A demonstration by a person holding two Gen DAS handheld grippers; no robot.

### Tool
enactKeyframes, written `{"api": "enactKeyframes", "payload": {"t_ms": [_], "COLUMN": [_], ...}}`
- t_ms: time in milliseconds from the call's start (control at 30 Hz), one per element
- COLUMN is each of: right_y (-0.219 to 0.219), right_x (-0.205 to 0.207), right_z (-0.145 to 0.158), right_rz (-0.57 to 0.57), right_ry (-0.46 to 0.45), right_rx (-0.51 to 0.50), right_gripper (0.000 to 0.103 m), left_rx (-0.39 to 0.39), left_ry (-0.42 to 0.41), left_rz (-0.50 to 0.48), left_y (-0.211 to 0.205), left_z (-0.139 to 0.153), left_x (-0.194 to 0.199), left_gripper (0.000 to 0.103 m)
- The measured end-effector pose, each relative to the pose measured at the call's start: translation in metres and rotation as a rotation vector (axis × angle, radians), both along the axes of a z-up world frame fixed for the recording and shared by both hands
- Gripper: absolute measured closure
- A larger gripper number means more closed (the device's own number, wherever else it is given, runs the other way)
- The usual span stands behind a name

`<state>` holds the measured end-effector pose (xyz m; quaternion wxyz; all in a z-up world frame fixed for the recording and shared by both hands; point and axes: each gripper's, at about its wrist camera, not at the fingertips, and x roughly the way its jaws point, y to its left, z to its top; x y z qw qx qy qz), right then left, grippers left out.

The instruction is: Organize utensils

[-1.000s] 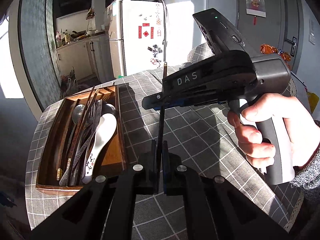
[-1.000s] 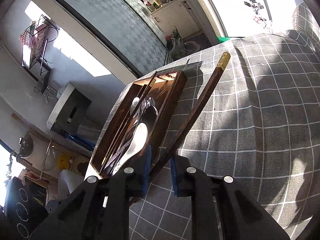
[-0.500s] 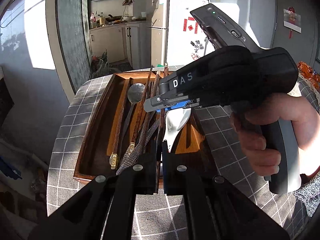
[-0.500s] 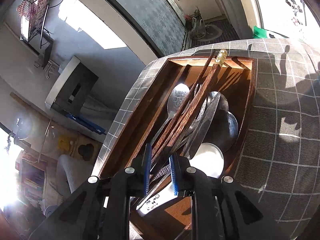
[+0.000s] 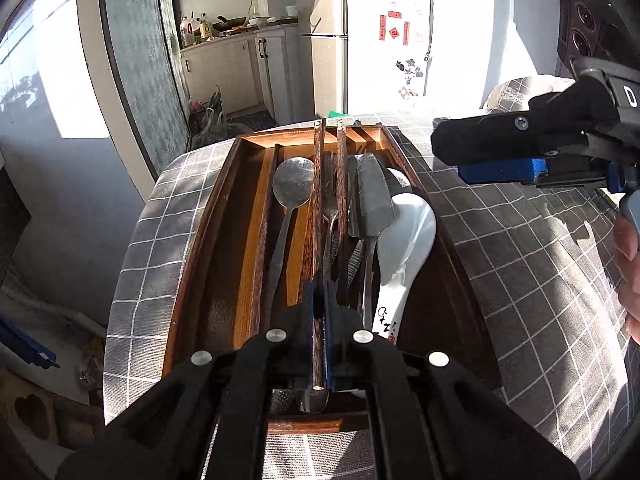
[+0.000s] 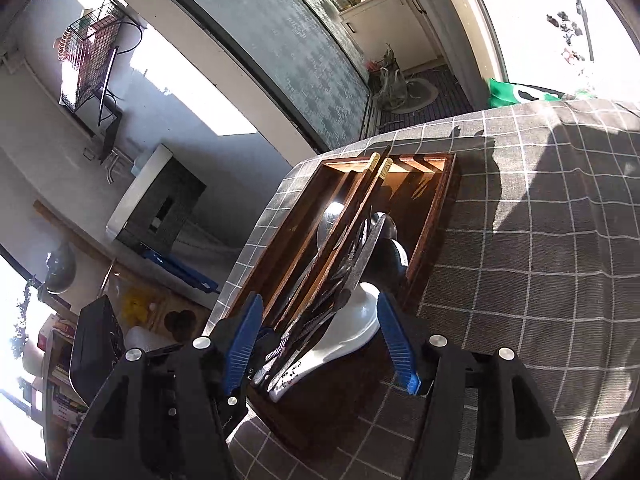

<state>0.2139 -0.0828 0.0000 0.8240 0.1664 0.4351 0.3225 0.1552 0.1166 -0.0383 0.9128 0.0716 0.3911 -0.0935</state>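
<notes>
A wooden utensil tray (image 5: pixel 224 216) (image 6: pixel 436 216) sits on the grey checked tablecloth. It holds metal spoons, a fork, a white ceramic spoon (image 5: pixel 404 240) (image 6: pixel 352 328) and dark wooden chopsticks. My left gripper (image 5: pixel 319 320) is shut on one chopstick (image 5: pixel 318 208), which lies lengthwise over the tray beside a second chopstick (image 5: pixel 341 184). My right gripper (image 6: pixel 320 344) is open and empty, its blue pads spread over the near end of the tray. It shows in the left wrist view (image 5: pixel 500 160) at the right, above the cloth.
The table's left edge drops to the floor just beside the tray. The checked cloth (image 5: pixel 540 280) stretches to the right of the tray. A fridge (image 5: pixel 384 32) and kitchen cabinets stand beyond the table.
My right gripper has opened, let go of its chopstick into the tray and pulled back to the right. My left gripper has lowered its chopstick along the tray.
</notes>
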Motion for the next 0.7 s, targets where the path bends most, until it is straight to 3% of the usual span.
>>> {"api": "enactKeyframes", "payload": {"t_ms": [100,133,167,200,233,367,467,700], "right_y": [-0.011,-0.013,-0.015,-0.017,-0.019,-0.024,-0.029,-0.052], "right_x": [-0.01,-0.013,-0.017,-0.021,-0.025,-0.045,-0.066,-0.122], "right_z": [0.002,0.002,0.001,-0.002,-0.005,-0.016,-0.017,-0.004], "right_rz": [-0.016,-0.02,-0.021,-0.019,-0.013,-0.011,-0.039,-0.189], "right_ry": [-0.042,-0.061,-0.074,-0.082,-0.087,-0.133,-0.225,-0.504], "right_rx": [-0.046,-0.074,-0.095,-0.111,-0.124,-0.179,-0.201,-0.228], "right_gripper": [0.035,0.033,0.033,0.031,0.031,0.029,0.027,0.016], "left_rx": [0.02,0.023,0.024,0.008,-0.019,-0.029,-0.043,-0.046], "left_ry": [-0.015,-0.022,-0.039,-0.059,-0.074,-0.097,-0.14,-0.402], "left_rz": [0.011,0.023,0.04,0.047,0.043,0.048,0.046,0.006], "left_y": [0.001,0.002,0.004,0.007,0.01,0.012,0.013,0.004], "left_z": [-0.002,-0.002,-0.001,0.001,0.003,0.009,0.017,0.043], "left_x": [0.001,-0.001,-0.003,-0.007,-0.01,-0.027,-0.042,-0.104], "left_gripper": [0.09,0.061,0.026,0.013,0.008,0.006,0.004,0.003]}}
